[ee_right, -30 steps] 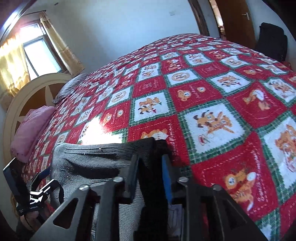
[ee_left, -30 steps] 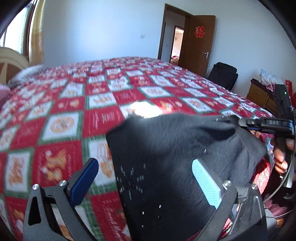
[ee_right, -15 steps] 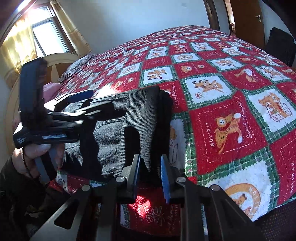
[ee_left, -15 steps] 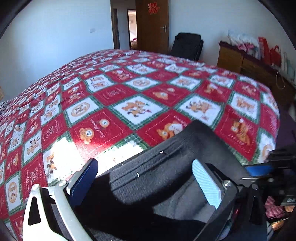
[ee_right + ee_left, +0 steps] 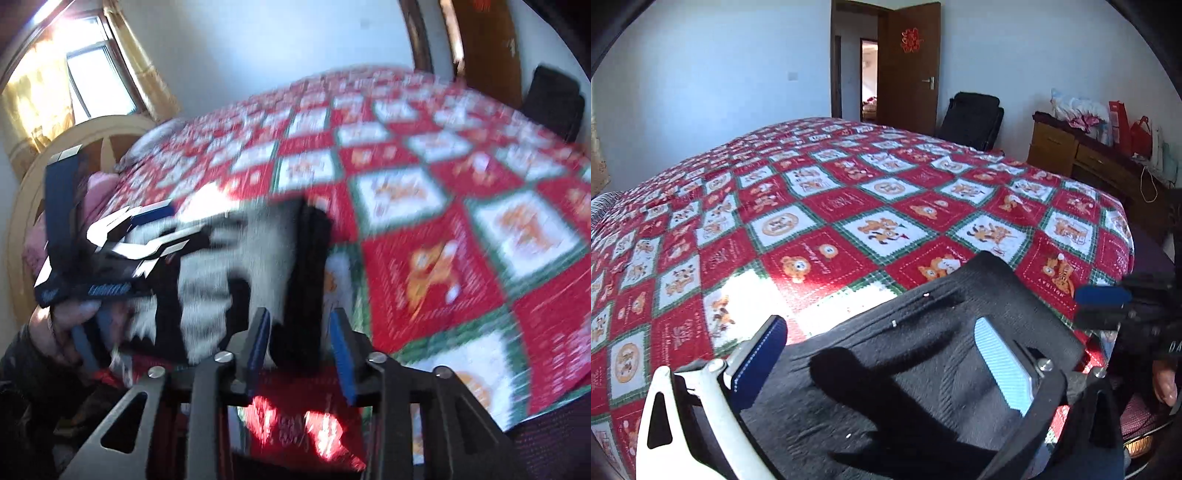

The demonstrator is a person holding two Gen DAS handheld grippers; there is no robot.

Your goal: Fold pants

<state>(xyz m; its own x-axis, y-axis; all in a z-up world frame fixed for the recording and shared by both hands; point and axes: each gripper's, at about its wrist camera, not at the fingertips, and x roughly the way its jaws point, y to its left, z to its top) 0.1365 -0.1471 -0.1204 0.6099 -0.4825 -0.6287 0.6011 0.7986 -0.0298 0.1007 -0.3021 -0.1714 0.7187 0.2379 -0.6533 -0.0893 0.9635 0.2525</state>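
Note:
The dark grey pants [image 5: 923,354] lie folded in a compact stack at the near edge of the bed, also blurred in the right wrist view [image 5: 258,258]. My left gripper [image 5: 882,350] is open, its jaws wide apart over the stack, not gripping it. My right gripper [image 5: 299,332] is open; its jaws stand apart on either side of the stack's dark right edge. The right gripper also shows at the right of the left wrist view [image 5: 1108,299], and the left one at the left of the right wrist view [image 5: 129,236].
The bed carries a red, white and green patchwork quilt [image 5: 849,206]. A wooden headboard [image 5: 55,147] and pink pillow [image 5: 99,184] are at the left. A wooden dresser [image 5: 1089,155], black chair [image 5: 971,118] and open door [image 5: 908,62] stand beyond the bed.
My right gripper has opened and let go of the pants' edge. The stack now rests on the quilt. The left gripper stays open over it; the right view is blurred by motion.

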